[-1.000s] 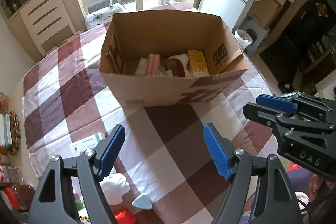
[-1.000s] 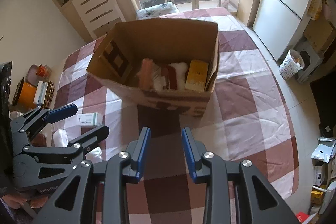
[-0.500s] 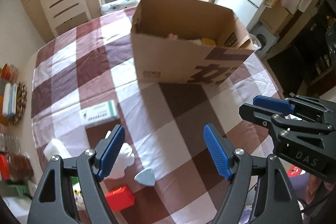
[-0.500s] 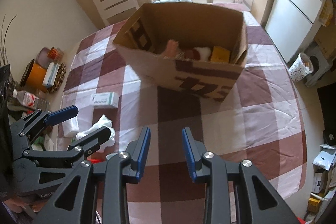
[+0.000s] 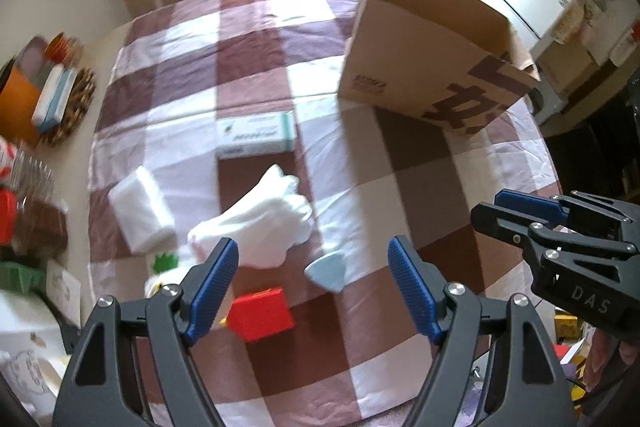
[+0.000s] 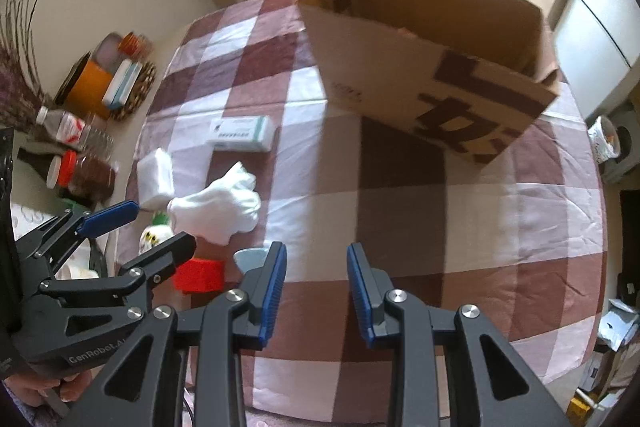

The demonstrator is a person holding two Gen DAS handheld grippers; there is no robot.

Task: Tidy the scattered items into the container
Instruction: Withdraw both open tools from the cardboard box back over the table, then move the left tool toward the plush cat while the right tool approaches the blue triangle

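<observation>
Glove [image 5: 264, 215] now fills the view where the cardboard box [image 5: 424, 63] did, fingers toward that box; left gripper [image 5: 312, 287] and right gripper [image 6: 316, 287] both gape, empty.

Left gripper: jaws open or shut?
Open. The left gripper has its blue jaws spread wide above the tablecloth, nothing between them.

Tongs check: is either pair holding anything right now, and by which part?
Nothing is held. The left tongs stand open and empty above the white glove; the right tongs are narrower, nothing between them.
</observation>
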